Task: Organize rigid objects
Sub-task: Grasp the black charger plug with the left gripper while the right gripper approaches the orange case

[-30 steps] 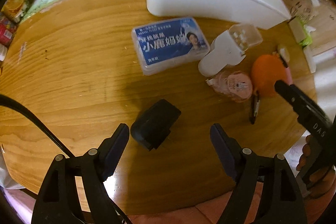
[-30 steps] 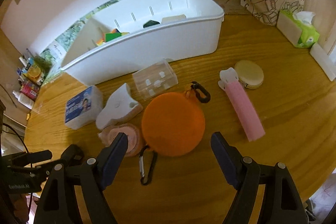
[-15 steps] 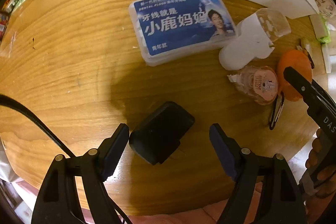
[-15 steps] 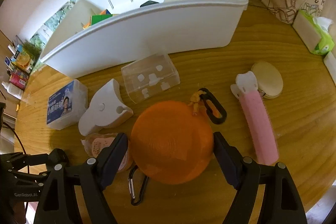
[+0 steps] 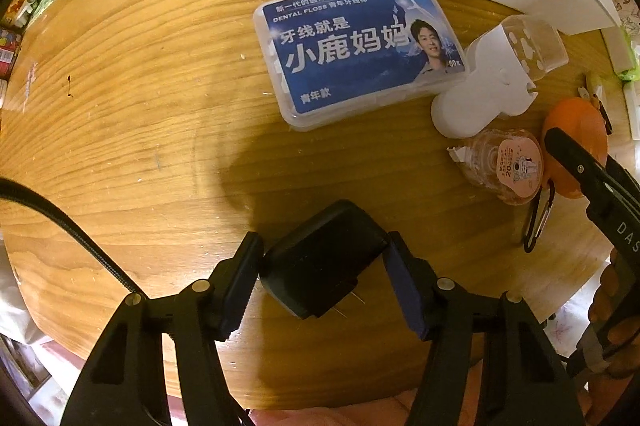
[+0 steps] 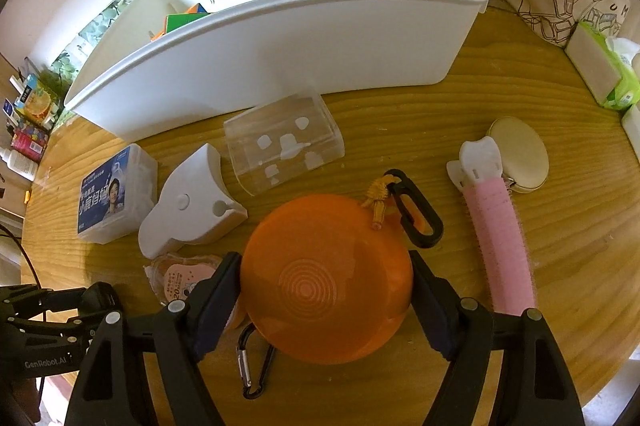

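Closing on the black charger (image 5: 324, 258), the left gripper (image 5: 324, 278) has its two pads against the charger's short sides, or very close to them; the charger lies on the wooden table (image 5: 140, 106), near its front edge. It looks stiff, light and smooth, so I judge that a grip across the flat sides, away from the thin metal prongs, is safest. The right gripper (image 6: 326, 290) stands wide around the orange round case (image 6: 326, 282), with both pads just beside its rim; whether they press I cannot tell. This case seems hard and curved, probably slippery, so it should be held across the widest part. Behind stands the white bin (image 6: 320, 38).
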Demonstrator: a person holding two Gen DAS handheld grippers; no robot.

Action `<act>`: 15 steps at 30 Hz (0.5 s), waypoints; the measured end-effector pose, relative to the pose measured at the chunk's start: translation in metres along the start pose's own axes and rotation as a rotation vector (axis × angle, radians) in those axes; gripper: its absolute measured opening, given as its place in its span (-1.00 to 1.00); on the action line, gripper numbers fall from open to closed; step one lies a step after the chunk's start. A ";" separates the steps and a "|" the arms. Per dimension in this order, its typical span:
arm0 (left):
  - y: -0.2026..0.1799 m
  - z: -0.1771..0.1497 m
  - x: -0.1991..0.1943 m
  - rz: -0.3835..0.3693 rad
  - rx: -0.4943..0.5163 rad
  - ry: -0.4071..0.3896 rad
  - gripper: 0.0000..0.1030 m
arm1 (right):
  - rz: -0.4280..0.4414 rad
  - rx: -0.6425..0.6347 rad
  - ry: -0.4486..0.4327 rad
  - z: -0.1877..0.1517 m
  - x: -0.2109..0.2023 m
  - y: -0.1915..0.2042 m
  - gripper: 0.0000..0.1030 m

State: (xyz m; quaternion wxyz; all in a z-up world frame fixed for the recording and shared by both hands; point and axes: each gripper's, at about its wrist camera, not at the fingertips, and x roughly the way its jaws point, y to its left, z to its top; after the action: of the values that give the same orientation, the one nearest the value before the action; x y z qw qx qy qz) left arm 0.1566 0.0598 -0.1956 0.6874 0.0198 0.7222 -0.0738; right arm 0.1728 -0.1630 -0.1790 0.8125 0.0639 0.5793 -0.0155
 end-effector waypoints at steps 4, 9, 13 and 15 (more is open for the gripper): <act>0.001 0.004 -0.001 0.003 0.004 0.003 0.27 | -0.002 0.002 0.001 -0.001 0.001 0.001 0.55; -0.010 0.004 -0.003 -0.007 0.007 0.007 0.26 | -0.003 0.013 0.007 -0.007 -0.001 -0.002 0.55; -0.011 -0.003 0.000 -0.013 0.006 0.011 0.26 | -0.004 0.031 0.013 -0.015 -0.004 -0.005 0.55; -0.010 -0.004 0.001 -0.014 0.007 0.010 0.26 | -0.002 0.044 0.015 -0.020 -0.005 -0.007 0.55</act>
State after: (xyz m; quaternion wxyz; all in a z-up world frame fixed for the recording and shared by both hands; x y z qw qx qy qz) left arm 0.1517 0.0505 -0.1953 0.6832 0.0176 0.7255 -0.0809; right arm 0.1516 -0.1677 -0.1809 0.8064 0.0810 0.5851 -0.0285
